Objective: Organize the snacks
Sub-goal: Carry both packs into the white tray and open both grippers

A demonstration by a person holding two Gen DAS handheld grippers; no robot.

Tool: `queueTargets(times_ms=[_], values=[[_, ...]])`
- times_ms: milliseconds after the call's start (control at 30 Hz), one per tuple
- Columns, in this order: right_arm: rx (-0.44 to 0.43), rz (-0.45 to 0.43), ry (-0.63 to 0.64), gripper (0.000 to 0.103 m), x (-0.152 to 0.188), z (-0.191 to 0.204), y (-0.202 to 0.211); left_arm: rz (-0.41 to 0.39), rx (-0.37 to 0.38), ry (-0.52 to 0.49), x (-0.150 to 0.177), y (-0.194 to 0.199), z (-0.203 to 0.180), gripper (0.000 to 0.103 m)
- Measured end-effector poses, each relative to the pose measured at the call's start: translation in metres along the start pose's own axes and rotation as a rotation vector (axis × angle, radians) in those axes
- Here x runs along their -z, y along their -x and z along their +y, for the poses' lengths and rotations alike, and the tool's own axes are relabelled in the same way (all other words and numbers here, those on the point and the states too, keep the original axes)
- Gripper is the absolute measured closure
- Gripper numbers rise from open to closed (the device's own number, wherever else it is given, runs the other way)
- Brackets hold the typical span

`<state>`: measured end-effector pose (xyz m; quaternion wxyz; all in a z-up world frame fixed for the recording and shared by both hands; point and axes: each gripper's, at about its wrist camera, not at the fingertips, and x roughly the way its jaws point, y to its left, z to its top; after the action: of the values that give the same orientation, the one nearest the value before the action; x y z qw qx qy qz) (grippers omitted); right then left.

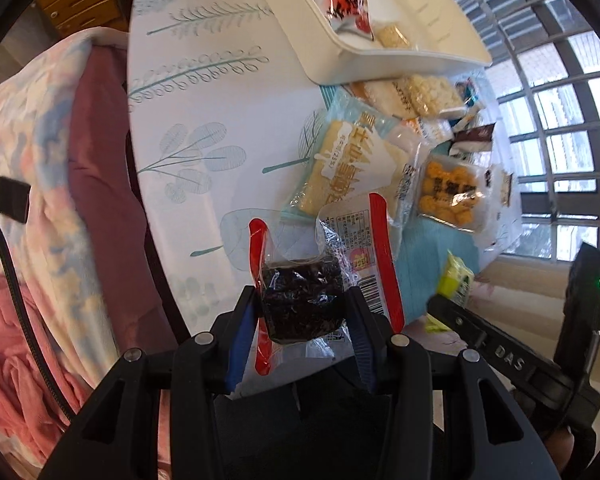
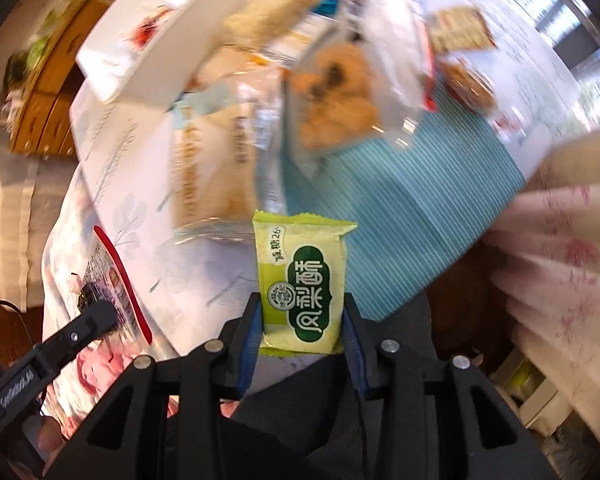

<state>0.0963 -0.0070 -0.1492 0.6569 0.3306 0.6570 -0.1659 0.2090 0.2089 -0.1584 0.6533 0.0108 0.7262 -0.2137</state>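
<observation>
My left gripper [image 1: 302, 300] is shut on a clear packet with red ends holding a dark snack [image 1: 300, 300], lifted above the table. My right gripper [image 2: 302, 312] is shut on a green pineapple-cake packet [image 2: 302, 288], also held in the air. That green packet [image 1: 454, 280] and the right gripper's arm show at the right of the left wrist view. The left gripper's finger and the dark snack packet [image 2: 112, 276] appear at the lower left of the right wrist view. A white organizer tray [image 1: 300, 36] at the far side holds a red-and-white packet [image 1: 346, 8] and a pale bar [image 1: 394, 36].
A pile of snack packets lies on the leaf-print tablecloth [image 1: 204, 92]: a yellow cake packet [image 1: 340, 168], an orange biscuit packet [image 1: 448, 192], rice crackers [image 1: 416, 92]. A teal placemat [image 2: 400, 216] sits under them. Bedding [image 1: 32, 160] lies to the left, a window grille [image 1: 560, 120] to the right.
</observation>
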Motion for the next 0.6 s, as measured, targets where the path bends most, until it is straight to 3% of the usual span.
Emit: queueTargets(times_ms=[333,600], values=[[-0.054,-0.033,0.166,0.065,-0.029,0.032,0.025,-0.07,-0.001,0.033,-0.002,0.046,0.003,0.06],[-0.075,-0.076,0.289,0.065,-0.081,0.064,0.055,-0.138,0.005,0.074,-0.038,0.07,-0.028,0.06]])
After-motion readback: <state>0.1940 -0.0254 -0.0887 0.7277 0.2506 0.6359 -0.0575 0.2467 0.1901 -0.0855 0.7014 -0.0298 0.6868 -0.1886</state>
